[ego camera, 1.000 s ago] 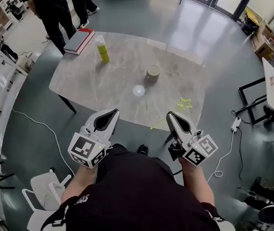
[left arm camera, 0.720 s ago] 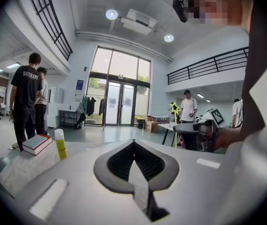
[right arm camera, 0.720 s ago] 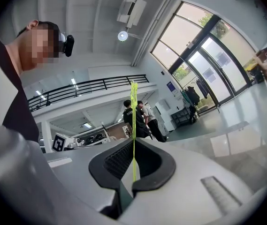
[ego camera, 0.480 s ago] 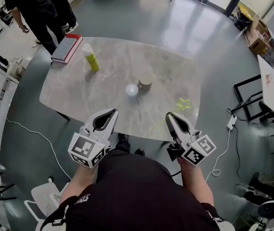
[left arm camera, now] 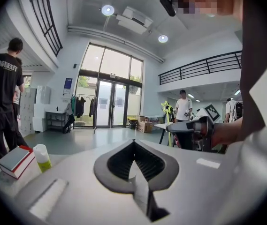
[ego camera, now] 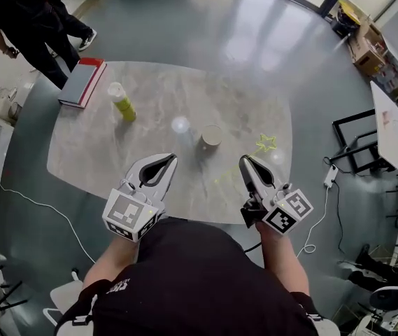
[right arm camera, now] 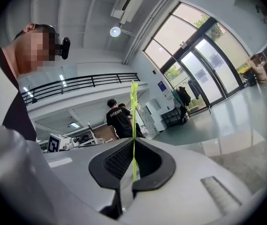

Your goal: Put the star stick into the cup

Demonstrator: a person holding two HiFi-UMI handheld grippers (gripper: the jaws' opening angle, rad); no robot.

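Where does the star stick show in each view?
Head view: star stick over the right part of the table, by the right gripper.
Left gripper view: right of centre, its star above the right gripper.
Right gripper view: upright at centre, clamped between the jaws.
Shared landmark: person in black T-shirt.

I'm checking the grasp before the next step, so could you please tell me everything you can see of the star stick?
The star stick is a thin, neon yellow-green rod, plastic-looking, ending in an open star outline. The right hand-held gripper is shut on its shaft, which rises past the jaw tips with the star at the far end. In the head view the star appears over the table, to the right of the cup and apart from it.
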